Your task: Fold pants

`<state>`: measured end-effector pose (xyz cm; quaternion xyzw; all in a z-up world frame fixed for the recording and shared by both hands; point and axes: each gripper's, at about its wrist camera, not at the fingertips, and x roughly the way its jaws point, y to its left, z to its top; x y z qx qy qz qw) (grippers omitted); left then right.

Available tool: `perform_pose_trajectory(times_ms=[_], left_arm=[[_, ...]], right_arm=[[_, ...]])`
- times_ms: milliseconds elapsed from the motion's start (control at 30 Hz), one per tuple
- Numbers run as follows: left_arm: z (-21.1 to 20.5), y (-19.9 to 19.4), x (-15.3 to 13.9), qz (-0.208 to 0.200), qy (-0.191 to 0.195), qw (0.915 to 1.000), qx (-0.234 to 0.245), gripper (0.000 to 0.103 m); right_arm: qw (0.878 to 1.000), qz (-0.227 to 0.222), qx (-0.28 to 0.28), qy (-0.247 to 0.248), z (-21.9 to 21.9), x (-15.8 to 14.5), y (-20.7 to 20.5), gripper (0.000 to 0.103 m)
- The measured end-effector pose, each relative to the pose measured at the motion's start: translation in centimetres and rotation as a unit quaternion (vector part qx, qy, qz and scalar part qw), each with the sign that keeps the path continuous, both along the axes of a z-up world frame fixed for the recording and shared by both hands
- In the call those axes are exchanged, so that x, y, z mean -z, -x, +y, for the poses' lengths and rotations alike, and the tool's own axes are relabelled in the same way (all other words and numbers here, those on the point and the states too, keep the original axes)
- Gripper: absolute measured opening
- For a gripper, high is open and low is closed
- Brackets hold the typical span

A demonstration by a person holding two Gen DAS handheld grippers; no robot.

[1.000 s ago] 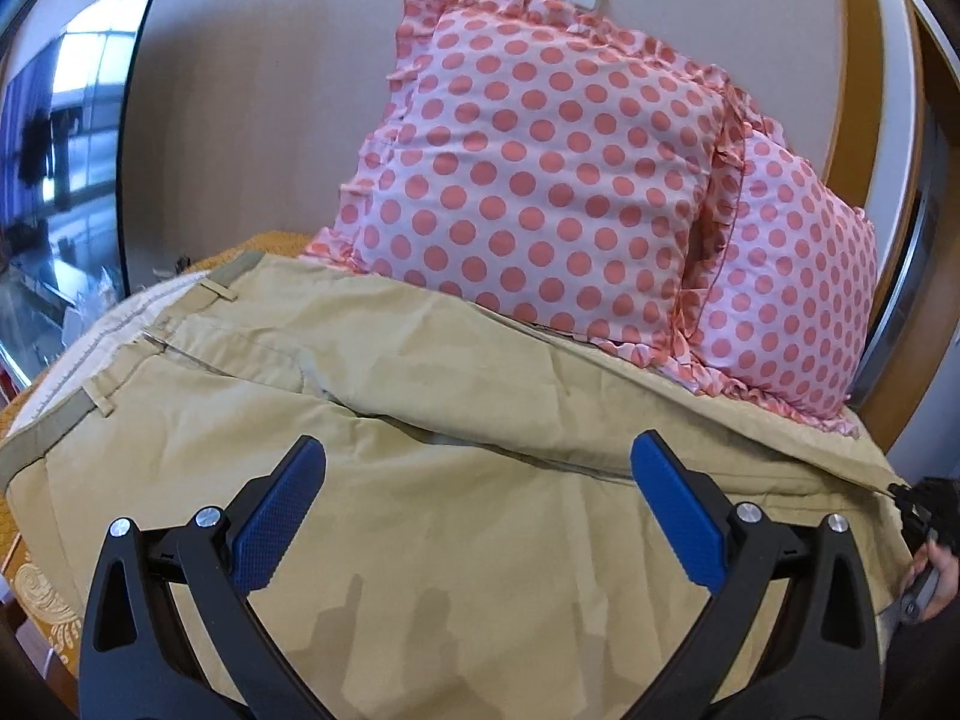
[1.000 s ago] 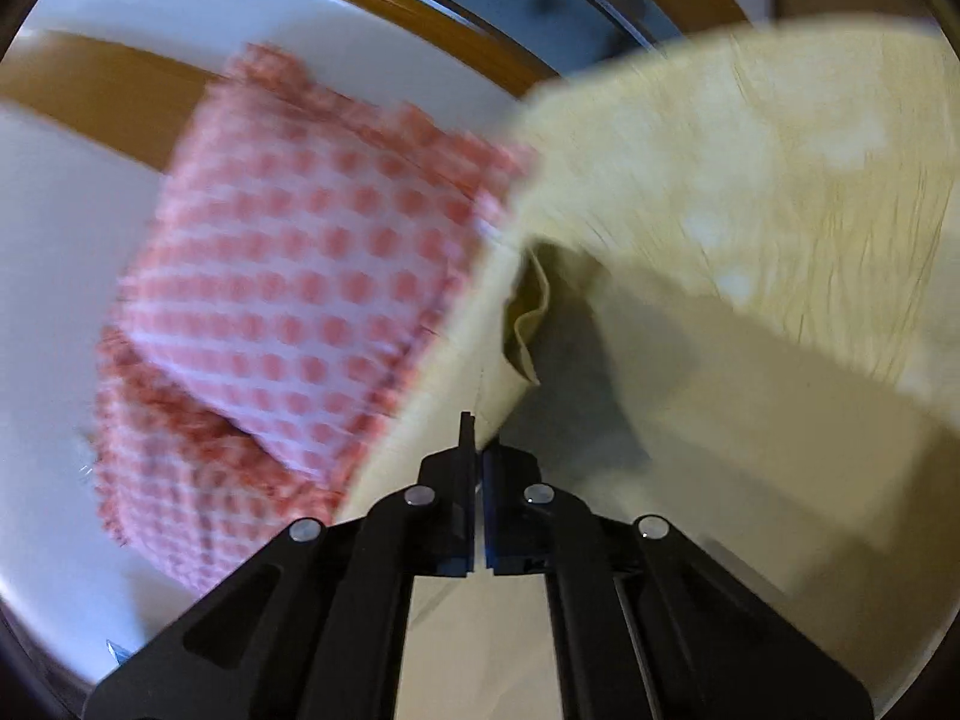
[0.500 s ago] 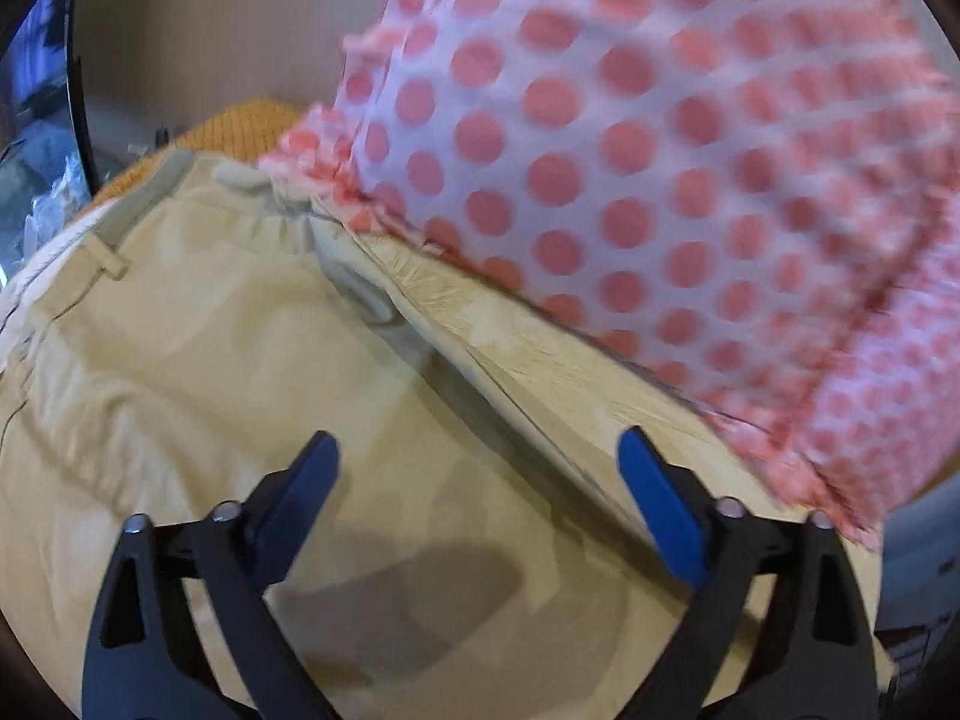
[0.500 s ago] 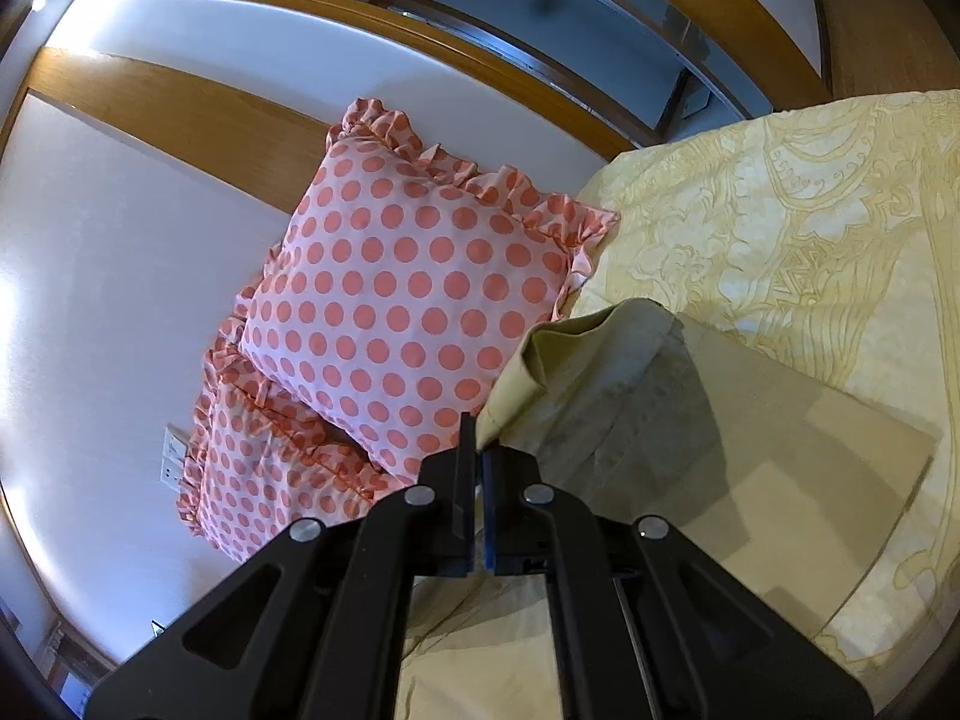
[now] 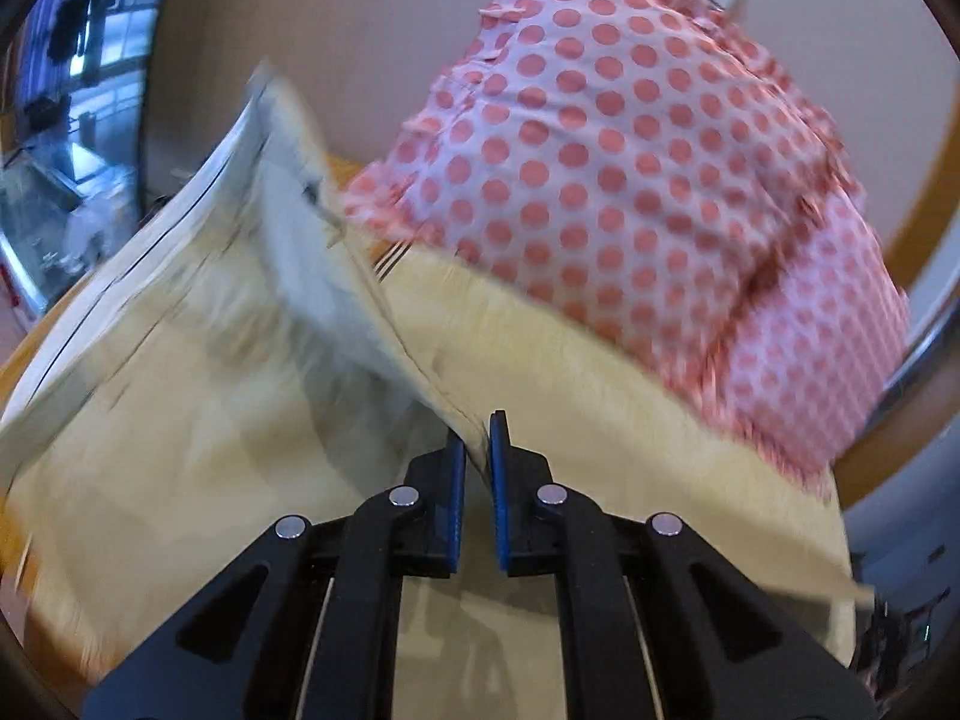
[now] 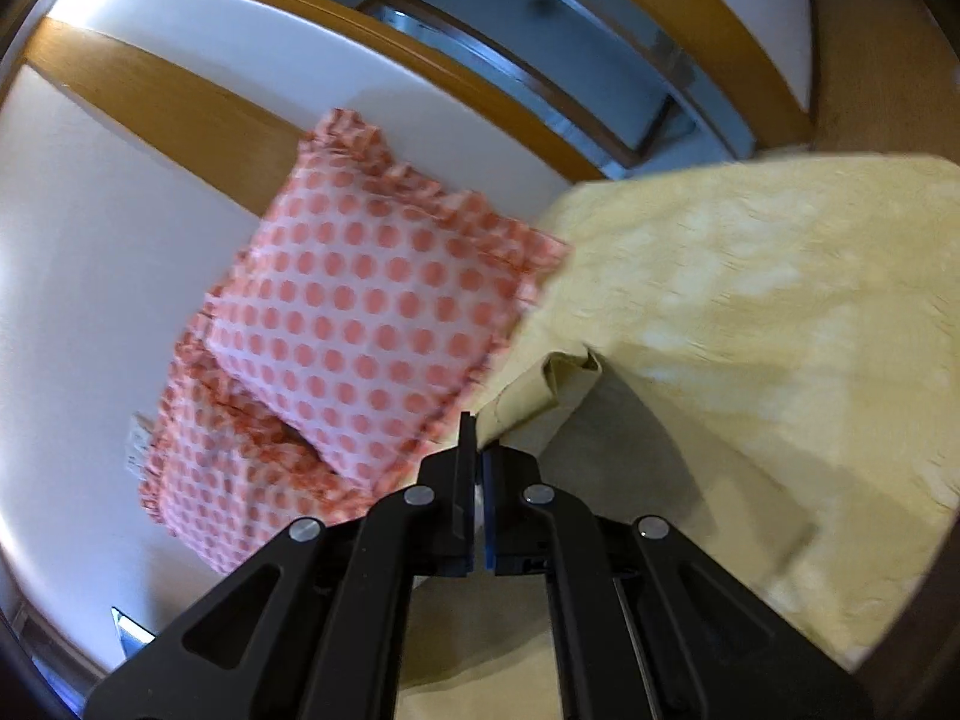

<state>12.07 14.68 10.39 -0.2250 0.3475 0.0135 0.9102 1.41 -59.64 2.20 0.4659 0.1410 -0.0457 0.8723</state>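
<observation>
Khaki pants [image 5: 198, 396] lie on the bed, with the waistband end lifted and blurred at the upper left of the left wrist view. My left gripper [image 5: 477, 441] is shut on a fold of the pants' edge and holds it up. In the right wrist view my right gripper [image 6: 477, 438] is shut on a corner of the pants [image 6: 552, 384], which bunches just beyond the fingertips and hangs down toward the bed.
Two pink pillows with red dots [image 5: 630, 198] lean against the wall at the bed's head, also in the right wrist view [image 6: 360, 324]. A yellow patterned bedspread [image 6: 780, 312] covers the bed. A wooden frame [image 6: 180, 102] and a TV screen [image 5: 54, 120] border the area.
My left gripper went from wide open above the flat pants to shut on their edge, and lifted it. My right gripper stayed shut on its corner and swung relative to the pillows.
</observation>
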Motion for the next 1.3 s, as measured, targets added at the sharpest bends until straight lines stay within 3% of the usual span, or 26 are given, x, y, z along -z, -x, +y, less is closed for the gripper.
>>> perform_pose_trajectory(times_ms=[67,233,600,700,767,833,867,967,1033,1100,1133,1200,1300], left_arm=[[0.0,4.4,2.5,0.018,0.001,0.9998,-0.006,0.007],[-0.5,8.8,7.2,0.055,0.023,0.9982,-0.011,0.007],[-1.6,11.2,8.6,0.036,0.020,0.9992,0.000,0.007],[-2.0,11.7,8.6,0.020,0.002,0.9998,0.003,0.008],[-2.0,12.5,8.3,0.009,-0.006,0.9999,0.009,0.009],[-2.1,13.8,7.6,-0.005,-0.021,0.9997,0.013,0.011],[-2.2,14.7,7.0,-0.015,-0.038,0.9991,0.009,0.011],[-2.1,16.5,5.1,-0.051,-0.086,0.9948,-0.015,0.012],[-1.7,16.7,4.2,-0.070,-0.091,0.9930,-0.026,0.025],[-1.0,16.0,3.9,-0.076,-0.094,0.9918,-0.042,0.059],[-0.7,15.6,4.1,-0.077,-0.095,0.9913,-0.049,0.060],[-0.4,14.5,4.5,-0.071,-0.095,0.9918,-0.048,0.060],[0.1,12.8,5.6,-0.055,-0.105,0.9915,-0.053,0.062]], right_arm=[[0.999,0.027,0.003,-0.017,-0.4,1.7,0.3,0.002],[0.997,0.061,0.017,-0.034,-1.0,4.4,1.4,0.002],[0.994,0.094,0.053,-0.016,-2.1,5.6,3.2,0.002],[0.992,0.116,0.045,0.004,-1.8,5.7,2.6,0.008],[0.993,0.106,0.049,0.011,-1.5,5.2,3.3,0.032],[0.992,0.102,0.070,0.033,-1.3,4.3,4.2,0.070],[0.988,0.106,0.094,0.060,-1.1,3.7,5.0,0.071],[0.983,0.120,0.104,0.089,-0.9,3.4,5.4,0.061],[0.984,0.130,0.092,0.076,-1.0,4.2,5.0,0.052],[0.984,0.130,0.094,0.079,-0.3,4.6,4.8,0.049],[0.983,0.135,0.091,0.088,0.1,4.6,4.6,0.042],[0.983,0.132,0.079,0.096,1.2,4.9,4.2,0.040],[0.982,0.131,0.066,0.115,2.1,5.1,3.1,0.016]])
